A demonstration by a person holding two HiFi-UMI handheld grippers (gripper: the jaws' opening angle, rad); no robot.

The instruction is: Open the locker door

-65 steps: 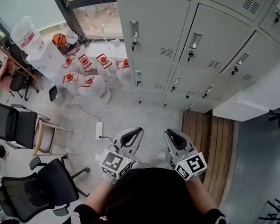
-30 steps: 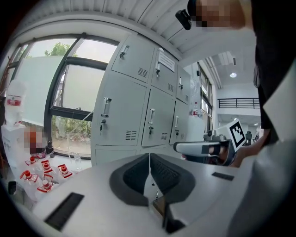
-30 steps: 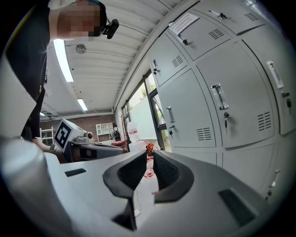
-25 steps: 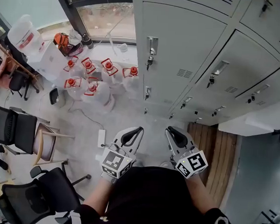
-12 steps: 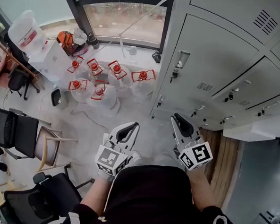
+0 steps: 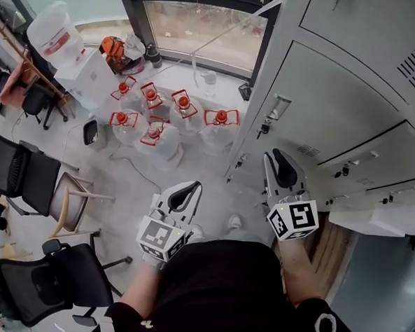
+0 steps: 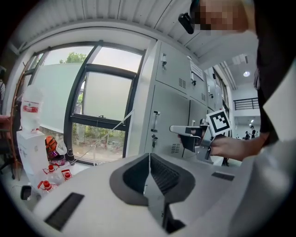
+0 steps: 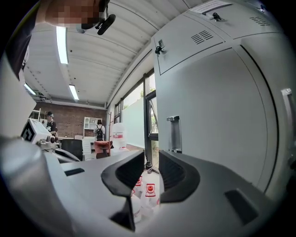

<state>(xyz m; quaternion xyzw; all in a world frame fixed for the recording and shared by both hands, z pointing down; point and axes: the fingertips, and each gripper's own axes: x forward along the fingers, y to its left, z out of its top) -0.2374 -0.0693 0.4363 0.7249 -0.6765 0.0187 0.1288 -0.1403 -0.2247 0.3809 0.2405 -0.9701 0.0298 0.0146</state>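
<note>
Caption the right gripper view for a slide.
Right gripper, fingers opening and empty, faces the handle of a closed locker door; jugs beyond.

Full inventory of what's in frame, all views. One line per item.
Lockers: one bank, grey, right side, doors closed.
Door handles: several, metal, one per door.
Water jugs: six, clear with red caps, on the floor by the window.
Window: one, dark frame, top.
Chairs: at least three, mostly black, left edge.
Left gripper: white, black pads, low centre, jaws shut, empty.
Right gripper: same colours, near the lockers, jaws opening, nothing between them.
</note>
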